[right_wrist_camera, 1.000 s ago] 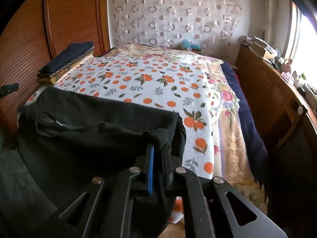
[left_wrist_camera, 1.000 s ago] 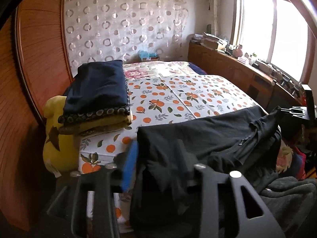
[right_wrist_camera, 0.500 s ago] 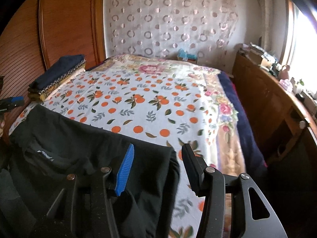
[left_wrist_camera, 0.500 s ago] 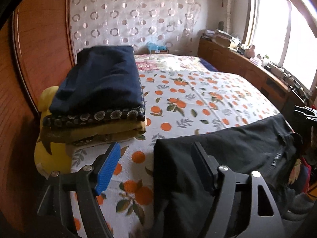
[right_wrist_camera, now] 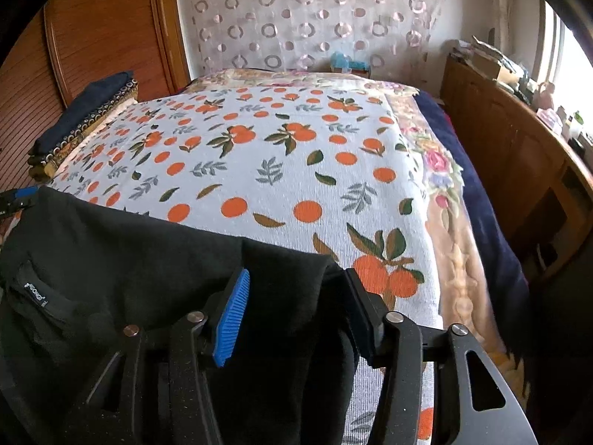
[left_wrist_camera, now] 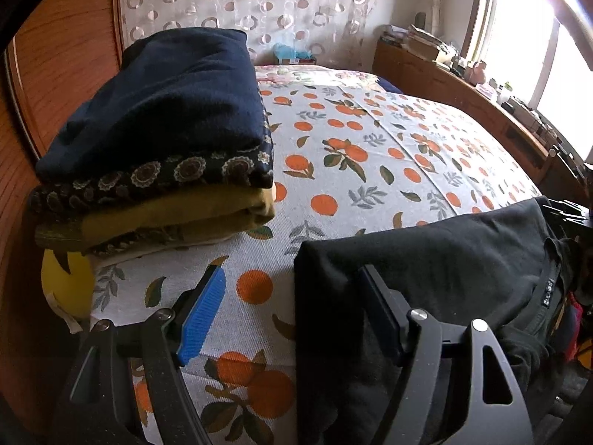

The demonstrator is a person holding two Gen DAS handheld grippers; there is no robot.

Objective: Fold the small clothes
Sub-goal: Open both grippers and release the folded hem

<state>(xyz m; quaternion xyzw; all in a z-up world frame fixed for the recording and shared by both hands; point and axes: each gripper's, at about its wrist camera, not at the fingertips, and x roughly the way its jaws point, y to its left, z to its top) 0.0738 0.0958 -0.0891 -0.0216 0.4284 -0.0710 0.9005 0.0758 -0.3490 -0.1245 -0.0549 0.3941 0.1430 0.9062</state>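
Left wrist: left gripper (left_wrist_camera: 292, 300) jaws apart, gripping nothing, straddling garment (left_wrist_camera: 426, 259) edge on bed (left_wrist_camera: 370, 170). Right gripper (right_wrist_camera: 296, 304) jaws opening over garment's other corner, pads off cloth. Stack (left_wrist_camera: 159, 141) beside.

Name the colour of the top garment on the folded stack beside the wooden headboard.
Plain dark navy top garment, seen best in the left wrist view.

Open bedspread (right_wrist_camera: 281, 170): you have clear passage across its middle.
Left edge: the folded clothes stack (left_wrist_camera: 163, 141) blocks you.
Near edge: the black garment (left_wrist_camera: 426, 259) covers it.
Right side: wooden cabinet (right_wrist_camera: 519, 155) hems you in.
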